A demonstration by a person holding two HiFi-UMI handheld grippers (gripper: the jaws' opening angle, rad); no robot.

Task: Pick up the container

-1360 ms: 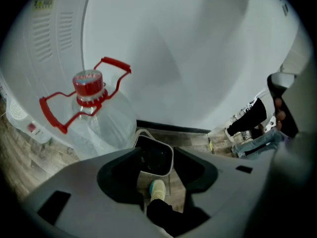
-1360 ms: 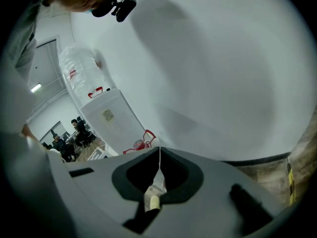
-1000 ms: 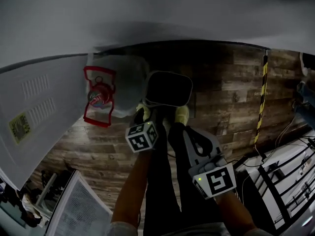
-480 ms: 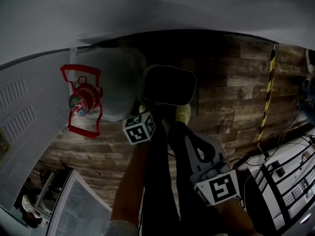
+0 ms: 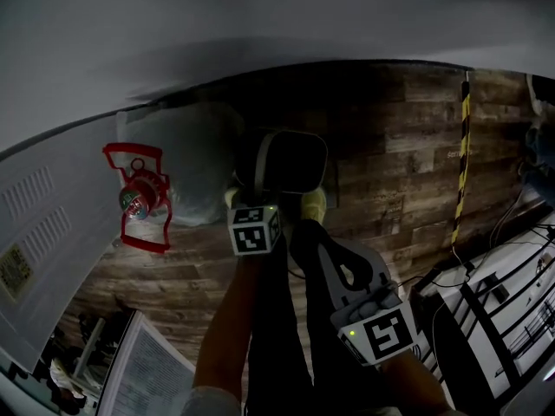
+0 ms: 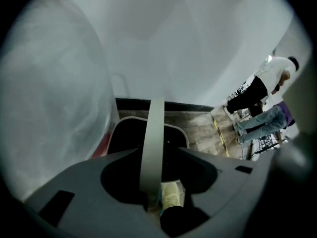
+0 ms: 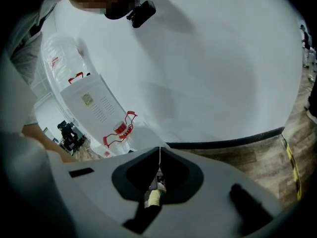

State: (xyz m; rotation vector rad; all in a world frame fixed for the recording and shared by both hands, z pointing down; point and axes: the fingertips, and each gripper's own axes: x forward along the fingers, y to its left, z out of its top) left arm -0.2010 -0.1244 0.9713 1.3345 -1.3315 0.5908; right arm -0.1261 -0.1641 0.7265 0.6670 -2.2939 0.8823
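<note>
The container (image 5: pixel 286 159) is a dark bin with a grey bail handle (image 5: pixel 259 159). It sits on the wood floor just ahead of the person's shoes. My left gripper (image 5: pixel 257 204) is at its near rim, tips hidden under the marker cube. In the left gripper view the grey handle (image 6: pixel 151 143) runs straight down between the jaws. The jaws are closing, and both of them flank the strap closely. The bin's black inside (image 6: pixel 126 138) shows behind. My right gripper (image 5: pixel 305 234) hangs lower right, shut and empty, its jaws meeting in a line (image 7: pixel 159 155).
A big clear water jug (image 5: pixel 186 163) with a red cap and red carry frame (image 5: pixel 137 198) lies left of the bin. A white panel (image 5: pixel 43 224) is further left, and a white wall behind. Yellow-black tape (image 5: pixel 460 146) and cabled equipment (image 5: pixel 494 302) are to the right. People (image 6: pixel 257 90) stand far off.
The head view has swung, so the jug and bin sit a little further left. The left gripper's cube has edged right at the bin's near rim. The right gripper has hardly moved.
</note>
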